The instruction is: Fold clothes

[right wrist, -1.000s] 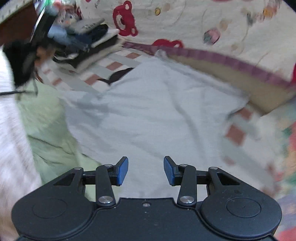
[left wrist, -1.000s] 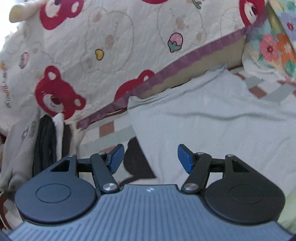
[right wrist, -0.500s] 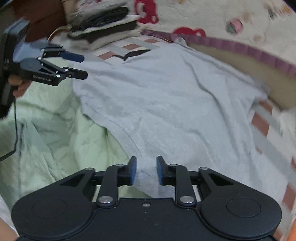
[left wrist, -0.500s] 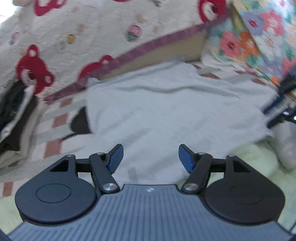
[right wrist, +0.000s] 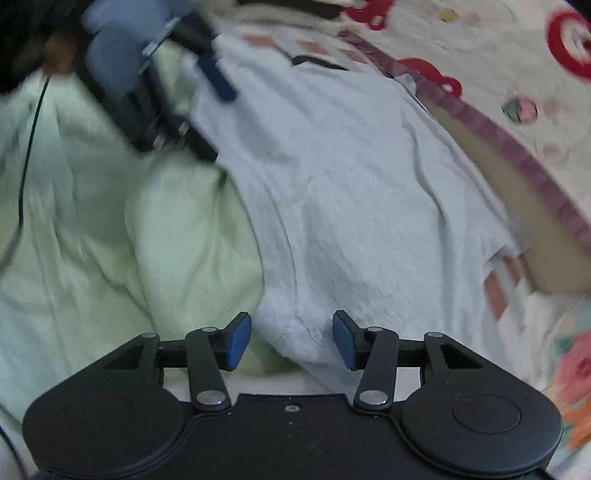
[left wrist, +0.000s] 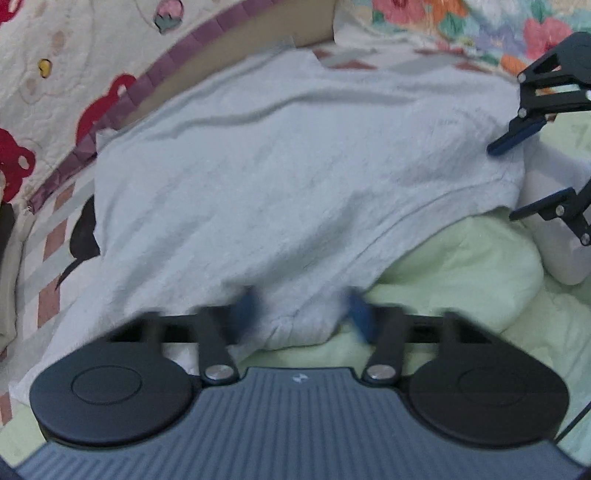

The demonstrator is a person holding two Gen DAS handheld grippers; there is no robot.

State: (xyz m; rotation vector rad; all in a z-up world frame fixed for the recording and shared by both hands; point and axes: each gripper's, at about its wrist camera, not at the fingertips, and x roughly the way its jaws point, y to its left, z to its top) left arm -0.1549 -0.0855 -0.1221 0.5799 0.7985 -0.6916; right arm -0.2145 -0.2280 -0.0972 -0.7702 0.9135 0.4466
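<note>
Pale grey T-shirt (left wrist: 280, 177) spread flat over the bed, near hem draped onto a rumpled light green blanket (left wrist: 461, 266), far end up against the purple-edged bear-print quilt (left wrist: 74, 55). Long axis running from the near hem away toward that quilt in the left wrist view, with the hem as the closest edge; in the right wrist view the same length slanting from near centre up to the far left. Left gripper (left wrist: 301, 314) low over a near corner of the hem, blue pads blurred, jaws closing with a bunched fold of shirt fabric between them; contact not clear through the blur. Right gripper (right wrist: 291, 339) at the other near corner, jaws opening, blue pads standing apart on either side of a hem fold and not pressing on it. Seen from the left wrist, right gripper (left wrist: 524, 129) at the shirt's right edge. Checked sheet (left wrist: 51, 236) showing at the far left, floral fabric (left wrist: 480, 29) at the far right.
</note>
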